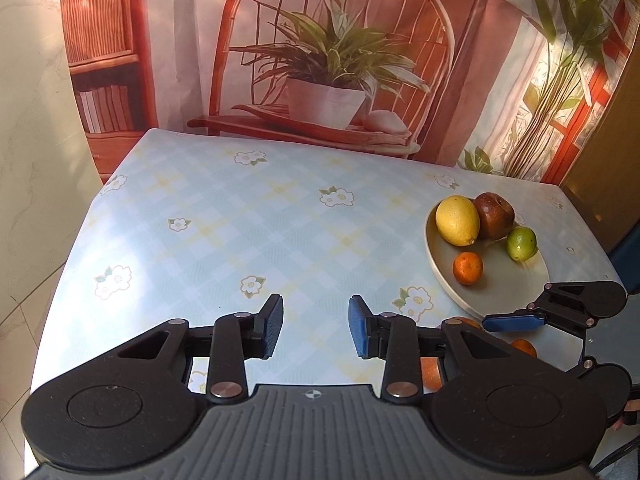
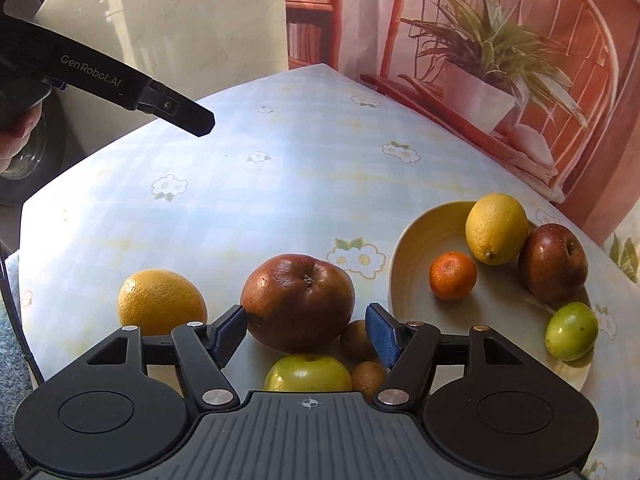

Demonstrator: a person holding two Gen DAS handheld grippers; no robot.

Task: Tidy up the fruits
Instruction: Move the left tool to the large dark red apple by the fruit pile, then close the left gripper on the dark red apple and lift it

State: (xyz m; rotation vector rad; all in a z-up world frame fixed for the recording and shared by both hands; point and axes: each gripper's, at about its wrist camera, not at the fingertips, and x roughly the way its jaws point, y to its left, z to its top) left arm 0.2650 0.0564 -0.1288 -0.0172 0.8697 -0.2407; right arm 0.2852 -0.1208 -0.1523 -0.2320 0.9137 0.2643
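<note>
A cream plate (image 2: 412, 248) on the flowered tablecloth holds a lemon (image 2: 496, 230), a dark red apple (image 2: 552, 262), a mandarin (image 2: 452, 276) and a small green fruit (image 2: 571, 330). Left of the plate, on the cloth, lie an orange (image 2: 162, 302), a big red-brown apple (image 2: 298, 300), a yellow-green apple (image 2: 306, 372) and two small brown fruits (image 2: 358, 338). My right gripper (image 2: 306, 334) is open, its blue pads either side of the red-brown apple's near edge, not pressing it. My left gripper (image 1: 316, 328) hovers open and empty over bare cloth left of the plate (image 1: 436, 264).
The table's left edge (image 2: 24, 216) and its far edge (image 1: 280, 140) are close; a printed backdrop of a chair and potted plant (image 1: 332, 76) hangs behind. A hand (image 2: 16, 136) holds the left gripper (image 2: 200, 122) above the table's far left. Bare cloth (image 1: 240, 220) spans the middle.
</note>
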